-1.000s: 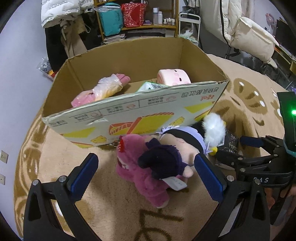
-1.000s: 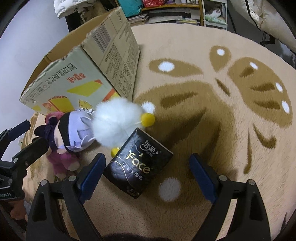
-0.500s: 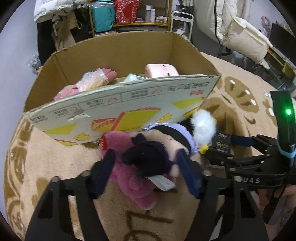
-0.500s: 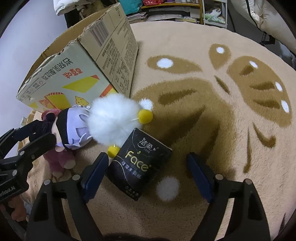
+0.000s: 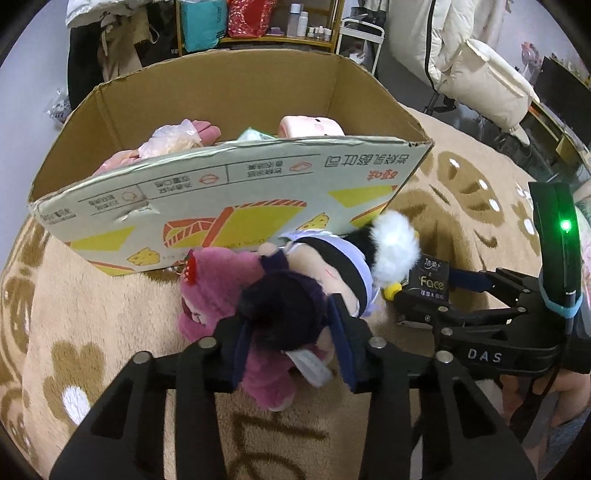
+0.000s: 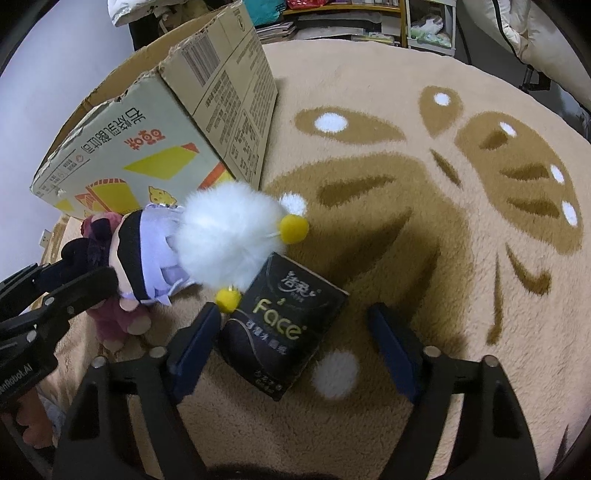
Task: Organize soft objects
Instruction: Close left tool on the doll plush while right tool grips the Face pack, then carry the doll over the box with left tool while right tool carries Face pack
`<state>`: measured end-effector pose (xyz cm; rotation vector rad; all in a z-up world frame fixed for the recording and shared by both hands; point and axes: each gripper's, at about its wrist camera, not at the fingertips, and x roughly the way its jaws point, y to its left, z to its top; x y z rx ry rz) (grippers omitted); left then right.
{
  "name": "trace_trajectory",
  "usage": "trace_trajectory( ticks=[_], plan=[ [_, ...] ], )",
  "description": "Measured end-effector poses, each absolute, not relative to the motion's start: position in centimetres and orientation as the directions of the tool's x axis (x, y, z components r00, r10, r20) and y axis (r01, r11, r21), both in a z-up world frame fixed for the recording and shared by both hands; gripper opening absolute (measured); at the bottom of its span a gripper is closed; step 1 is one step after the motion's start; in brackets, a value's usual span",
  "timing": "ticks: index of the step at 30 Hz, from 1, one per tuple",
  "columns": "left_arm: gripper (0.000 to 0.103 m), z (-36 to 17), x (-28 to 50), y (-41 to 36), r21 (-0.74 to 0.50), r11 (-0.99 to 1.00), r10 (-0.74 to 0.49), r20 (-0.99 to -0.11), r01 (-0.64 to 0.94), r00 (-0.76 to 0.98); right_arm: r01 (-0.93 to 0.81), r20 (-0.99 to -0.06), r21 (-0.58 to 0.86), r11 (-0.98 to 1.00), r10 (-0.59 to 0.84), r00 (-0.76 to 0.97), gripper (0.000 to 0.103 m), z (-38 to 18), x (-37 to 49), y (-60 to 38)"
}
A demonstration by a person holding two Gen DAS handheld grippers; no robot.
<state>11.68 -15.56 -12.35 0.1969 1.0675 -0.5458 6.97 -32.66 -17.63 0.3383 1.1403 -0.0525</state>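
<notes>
My left gripper (image 5: 290,341) is shut on the dark purple hair of a doll (image 5: 284,310) in a lilac dress, which lies on a pink plush bear (image 5: 218,295) in front of the cardboard box (image 5: 229,192). The doll (image 6: 147,247) and a white pompom toy (image 6: 229,236) also show in the right wrist view. My right gripper (image 6: 295,347) is open, its blue pads on either side of a black tissue pack (image 6: 284,325) on the rug. The pack (image 5: 432,284) shows in the left wrist view too.
The box holds a bagged pink plush (image 5: 177,136) and a pink toy (image 5: 310,125). A beige and brown rug (image 6: 424,229) covers the floor. Shelves (image 5: 258,22) and a white coat (image 5: 472,66) stand behind the box.
My left gripper moved forward and closed from wide open onto the doll's dark hair. My right gripper moved closer around the black tissue pack.
</notes>
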Motion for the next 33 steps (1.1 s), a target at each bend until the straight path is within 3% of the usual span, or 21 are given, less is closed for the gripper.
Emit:
trace_trajectory(
  ticks=[6, 13, 33],
  plan=[
    [0.032, -12.0, 11.5, -14.9, -0.112, 0.853, -0.33, -0.872, 0.509, 0.361, 0.222, -0.9, 0.225, 0.949, 0.115, 0.42, 0.067, -17.5, 6.8, -32.9],
    [0.031, -11.4, 10.5, -14.4, -0.083, 0.863, -0.309, -0.867, 0.499, 0.391, 0.227, -0.895, 0.232, 0.946, 0.116, 0.431, 0.059, -16.9, 6.7, -33.9],
    [0.031, -7.5, 9.5, -11.7, 0.011, 0.913, -0.234, -0.805, 0.408, 0.546, 0.184, -0.816, 0.316, 0.931, 0.167, 0.554, 0.056, -13.2, 5.8, -35.2]
  ],
)
